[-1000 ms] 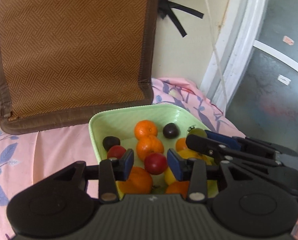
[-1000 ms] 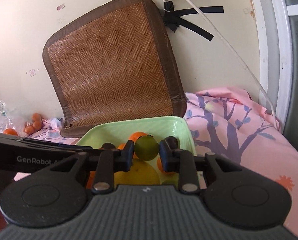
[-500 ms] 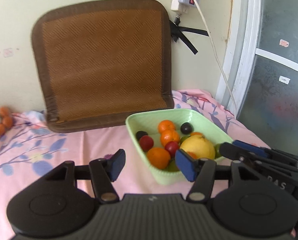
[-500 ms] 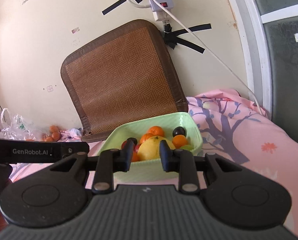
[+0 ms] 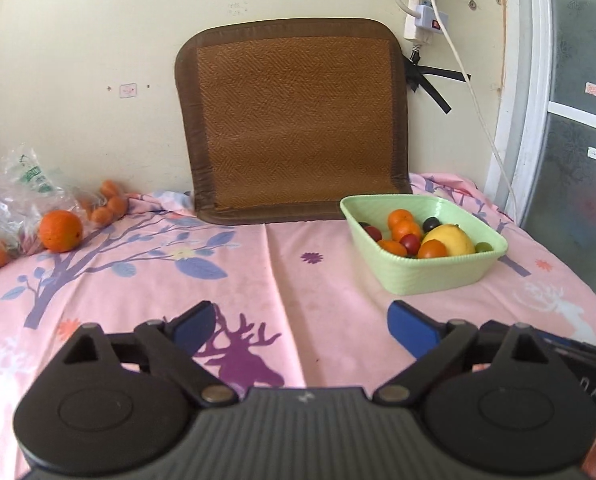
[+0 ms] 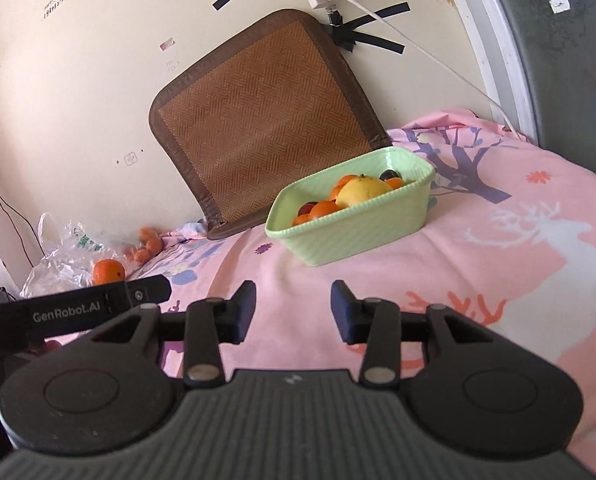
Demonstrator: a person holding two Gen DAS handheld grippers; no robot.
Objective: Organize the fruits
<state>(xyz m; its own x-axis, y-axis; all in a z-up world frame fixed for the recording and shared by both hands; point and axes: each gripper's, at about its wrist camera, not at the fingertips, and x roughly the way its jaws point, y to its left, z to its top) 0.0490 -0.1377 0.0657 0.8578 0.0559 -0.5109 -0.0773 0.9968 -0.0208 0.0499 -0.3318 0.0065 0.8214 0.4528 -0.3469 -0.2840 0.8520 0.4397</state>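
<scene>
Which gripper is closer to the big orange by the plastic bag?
Left. The left gripper is nearer the orange; the right gripper sits farther right.

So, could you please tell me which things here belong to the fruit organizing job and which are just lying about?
Part of the job:
- green basket with mixed fruit
- yellow fruit in it
- loose orange
- small oranges near the wall
- left gripper and right gripper, jaws open, holding nothing

Just lying about:
- woven mat
- plastic bag
- power strip
- pink sheet
</scene>
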